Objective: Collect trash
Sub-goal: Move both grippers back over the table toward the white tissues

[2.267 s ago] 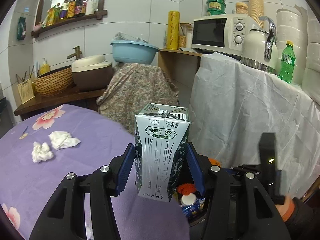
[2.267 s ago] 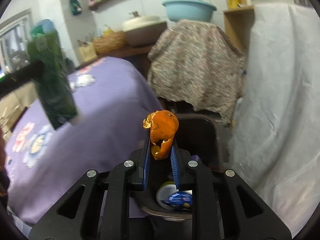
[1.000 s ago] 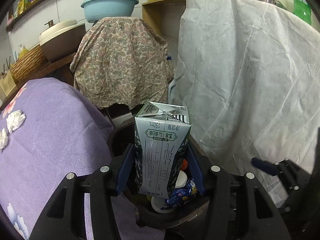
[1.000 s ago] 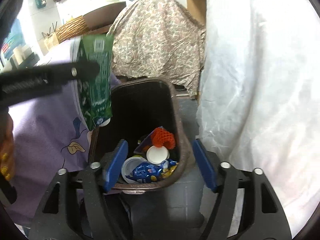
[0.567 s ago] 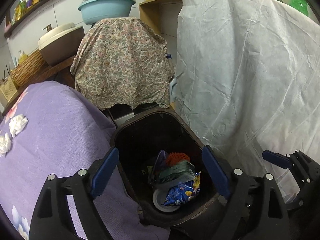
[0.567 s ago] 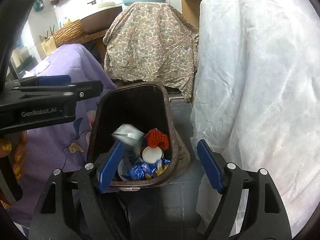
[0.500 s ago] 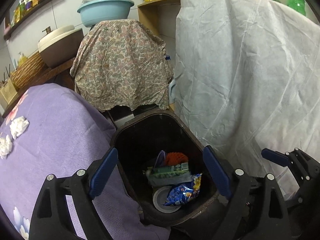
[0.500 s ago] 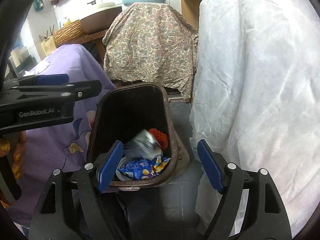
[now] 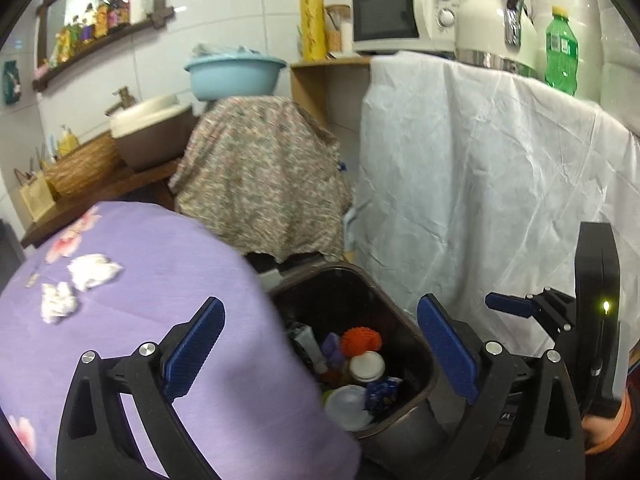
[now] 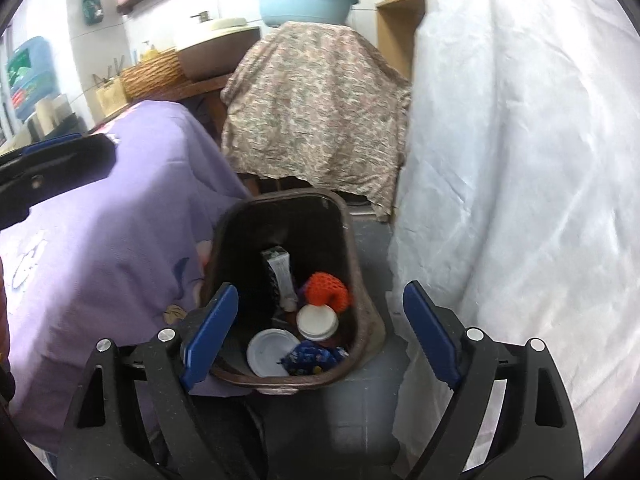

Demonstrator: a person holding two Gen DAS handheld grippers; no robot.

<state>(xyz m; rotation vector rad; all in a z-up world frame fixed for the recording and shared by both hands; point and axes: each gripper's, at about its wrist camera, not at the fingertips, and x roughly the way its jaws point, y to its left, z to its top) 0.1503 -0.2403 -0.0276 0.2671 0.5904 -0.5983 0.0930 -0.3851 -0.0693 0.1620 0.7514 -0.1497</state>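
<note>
A dark brown trash bin (image 9: 416,344) (image 10: 352,264) stands on the floor between the purple-clothed table and a white-draped counter. Inside lie a milk carton (image 10: 280,276), an orange peel (image 9: 362,340) (image 10: 326,288), white lids (image 10: 272,350) and a blue wrapper (image 10: 310,358). My left gripper (image 9: 320,344) is open and empty, above the table edge and the bin. My right gripper (image 10: 318,328) is open and empty, over the bin's near rim. Two crumpled white tissues (image 9: 92,270) (image 9: 58,302) lie on the purple tablecloth (image 9: 140,280) at the left.
A floral-draped stand (image 9: 260,176) with a blue basin (image 9: 234,74) is behind the bin. The white-draped counter (image 9: 480,184) carries a microwave (image 9: 404,12), a kettle (image 9: 496,28) and a green bottle (image 9: 560,52). A wicker basket (image 9: 82,170) sits at the back left.
My left gripper opened and dropped the milk carton into the bin, then rose and swung left towards the table. My right gripper stayed open over the bin, having earlier released the orange peel.
</note>
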